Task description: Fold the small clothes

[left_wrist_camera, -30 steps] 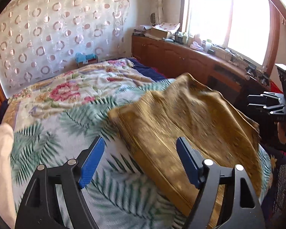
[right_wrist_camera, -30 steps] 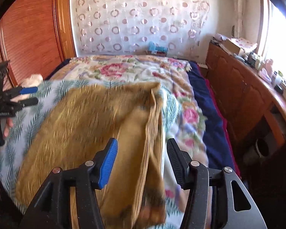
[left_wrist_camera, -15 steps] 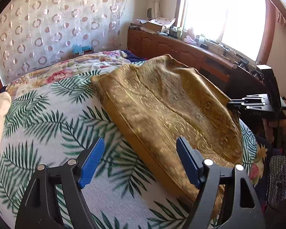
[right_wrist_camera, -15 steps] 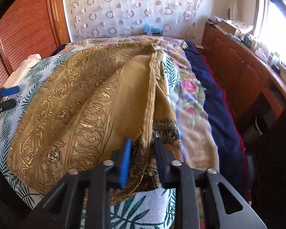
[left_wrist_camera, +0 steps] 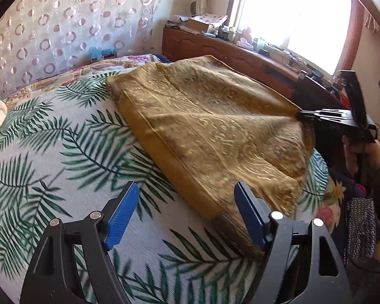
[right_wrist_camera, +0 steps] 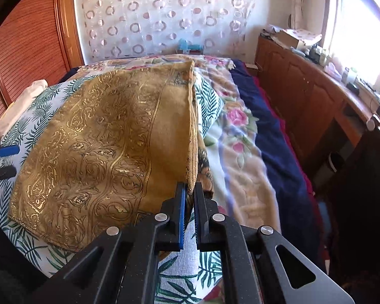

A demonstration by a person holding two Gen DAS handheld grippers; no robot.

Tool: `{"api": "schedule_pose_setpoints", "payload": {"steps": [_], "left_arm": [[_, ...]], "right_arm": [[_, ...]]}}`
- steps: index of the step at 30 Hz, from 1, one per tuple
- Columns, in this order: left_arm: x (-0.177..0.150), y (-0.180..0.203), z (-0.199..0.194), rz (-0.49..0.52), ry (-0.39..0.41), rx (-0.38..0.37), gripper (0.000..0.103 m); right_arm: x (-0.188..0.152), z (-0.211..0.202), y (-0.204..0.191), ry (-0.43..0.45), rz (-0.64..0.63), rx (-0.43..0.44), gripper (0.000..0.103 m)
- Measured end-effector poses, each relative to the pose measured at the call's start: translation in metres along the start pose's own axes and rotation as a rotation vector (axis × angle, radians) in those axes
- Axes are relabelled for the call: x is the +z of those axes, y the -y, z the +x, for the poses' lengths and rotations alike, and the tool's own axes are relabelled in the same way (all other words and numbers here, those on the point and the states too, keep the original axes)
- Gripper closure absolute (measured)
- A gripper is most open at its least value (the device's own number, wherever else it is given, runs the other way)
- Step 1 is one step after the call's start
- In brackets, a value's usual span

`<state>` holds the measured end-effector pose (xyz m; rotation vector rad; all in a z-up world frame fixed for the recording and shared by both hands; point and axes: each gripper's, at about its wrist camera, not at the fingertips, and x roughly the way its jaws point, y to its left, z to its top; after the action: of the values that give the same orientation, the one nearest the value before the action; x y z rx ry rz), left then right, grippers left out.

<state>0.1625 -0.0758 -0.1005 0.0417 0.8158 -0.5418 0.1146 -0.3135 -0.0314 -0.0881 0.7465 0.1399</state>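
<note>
Right wrist, right tongs (right_wrist_camera: 188, 190) clamp gold cloth (right_wrist_camera: 101, 147) corner

Windowsill clutter (left_wrist_camera: 255, 41) (backlit, tiny) is too small to identify.

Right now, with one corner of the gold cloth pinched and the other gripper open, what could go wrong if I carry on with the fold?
1. The right gripper is shut on only the thin edge of the gold cloth; a pull might slip it free.
2. The left gripper is open above the cloth's near corner, which lies flat on the leaf-print bedspread. Closing there could pinch the bedspread too.
3. Lifting one corner alone could skew the fold.
</note>
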Motion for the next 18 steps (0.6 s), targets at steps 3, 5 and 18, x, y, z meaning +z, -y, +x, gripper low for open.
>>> {"api": "schedule_pose_setpoints", "payload": {"steps": [3, 5, 18], "left_arm": [[-0.005, 0.005, 0.0, -0.008, -0.016, -0.039, 0.025], [-0.008, 0.01, 0.001, 0.0, -0.022, -0.035, 0.025], [-0.014, 0.022, 0.004, 0.013, -0.049, -0.041, 0.025]], "right_arm": [[0.002, -0.001, -0.001, 0.014, 0.0, -0.007, 0.097], [0.004, -0.005, -0.003, 0.026, 0.001, 0.003, 0.097], [-0.006, -0.026, -0.014, 0.104, -0.015, -0.002, 0.062]]}}
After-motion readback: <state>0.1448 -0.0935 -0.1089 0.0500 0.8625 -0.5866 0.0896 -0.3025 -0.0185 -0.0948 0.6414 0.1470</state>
